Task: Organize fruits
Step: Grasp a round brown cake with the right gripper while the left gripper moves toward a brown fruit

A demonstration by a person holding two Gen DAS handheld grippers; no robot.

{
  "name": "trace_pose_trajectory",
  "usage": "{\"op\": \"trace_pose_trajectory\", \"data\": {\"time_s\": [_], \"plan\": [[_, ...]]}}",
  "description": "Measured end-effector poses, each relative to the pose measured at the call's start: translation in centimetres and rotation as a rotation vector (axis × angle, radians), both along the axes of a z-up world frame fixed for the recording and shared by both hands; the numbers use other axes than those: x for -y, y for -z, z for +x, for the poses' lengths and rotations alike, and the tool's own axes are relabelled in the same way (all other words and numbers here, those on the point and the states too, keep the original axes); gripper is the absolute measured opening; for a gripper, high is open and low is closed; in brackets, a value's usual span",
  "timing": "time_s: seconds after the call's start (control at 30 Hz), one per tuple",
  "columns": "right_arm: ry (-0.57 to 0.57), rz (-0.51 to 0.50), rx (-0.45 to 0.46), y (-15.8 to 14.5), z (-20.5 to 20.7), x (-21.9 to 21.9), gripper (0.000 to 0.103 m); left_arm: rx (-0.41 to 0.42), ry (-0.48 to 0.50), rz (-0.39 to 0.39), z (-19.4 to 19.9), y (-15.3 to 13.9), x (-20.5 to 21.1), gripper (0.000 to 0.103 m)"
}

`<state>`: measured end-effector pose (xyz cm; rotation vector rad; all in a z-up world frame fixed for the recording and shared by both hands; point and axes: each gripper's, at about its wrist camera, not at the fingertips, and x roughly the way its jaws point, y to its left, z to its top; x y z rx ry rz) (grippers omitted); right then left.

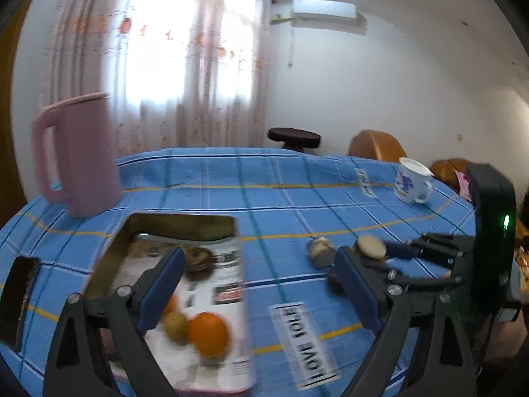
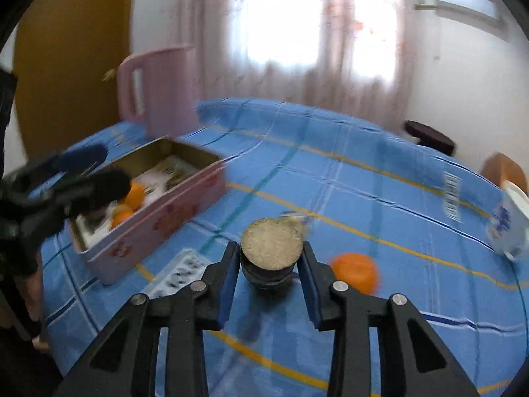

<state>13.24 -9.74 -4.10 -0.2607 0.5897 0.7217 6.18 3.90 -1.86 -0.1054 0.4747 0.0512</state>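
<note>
My right gripper (image 2: pixel 269 281) is shut on a dark round fruit with a flat tan top (image 2: pixel 271 248); both blue pads press its sides. An orange (image 2: pixel 355 273) lies on the blue cloth just right of it. The pink tin box (image 2: pixel 155 228) stands to the left and holds oranges (image 2: pixel 135 193). In the left wrist view the box (image 1: pixel 243 264) holds an orange (image 1: pixel 208 334), a greenish-brown fruit (image 1: pixel 175 327) and a brown one (image 1: pixel 198 259). My left gripper (image 1: pixel 261 284) is open and empty over the box's right wall. The right gripper (image 1: pixel 386 251) with its fruit (image 1: pixel 370 246) shows on the right.
A pink jug (image 1: pixel 82 155) stands behind the box, and a white mug (image 1: pixel 411 182) sits at the far right of the table. A blurred pale lump (image 1: pixel 319 251) and a small dark red piece (image 1: pixel 334 281) lie on the cloth. A dark flat object (image 1: pixel 20 294) lies at the left edge.
</note>
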Motion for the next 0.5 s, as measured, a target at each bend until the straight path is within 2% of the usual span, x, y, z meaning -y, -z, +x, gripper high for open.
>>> {"op": "trace_pose_trajectory", "data": {"time_s": [0.13, 0.3, 0.37, 0.4, 0.47, 0.5], "plan": [[0.118, 0.000, 0.029, -0.5, 1.5, 3.1, 0.037, -0.044, 0.056, 0.027, 2.2, 0.7, 2.9, 0.094], [0.194, 0.015, 0.026, -0.4, 3.2, 5.4, 0.037, -0.129, 0.121, 0.045, 4.8, 2.2, 5.5, 0.092], [0.201, 0.027, 0.018, -0.2, 3.4, 6.1, 0.037, -0.168, 0.146, 0.064, 5.9, 2.8, 6.4, 0.087], [0.205, 0.029, 0.019, -0.1, 3.5, 6.2, 0.037, -0.188, 0.155, 0.059, 6.3, 3.0, 6.6, 0.086], [0.206, 0.036, 0.008, 0.1, 3.7, 6.5, 0.037, -0.217, 0.172, 0.043, 7.0, 3.3, 6.9, 0.077], [0.205, 0.042, 0.005, 0.1, 3.6, 6.7, 0.037, -0.231, 0.180, 0.046, 7.4, 3.5, 7.1, 0.076]]}}
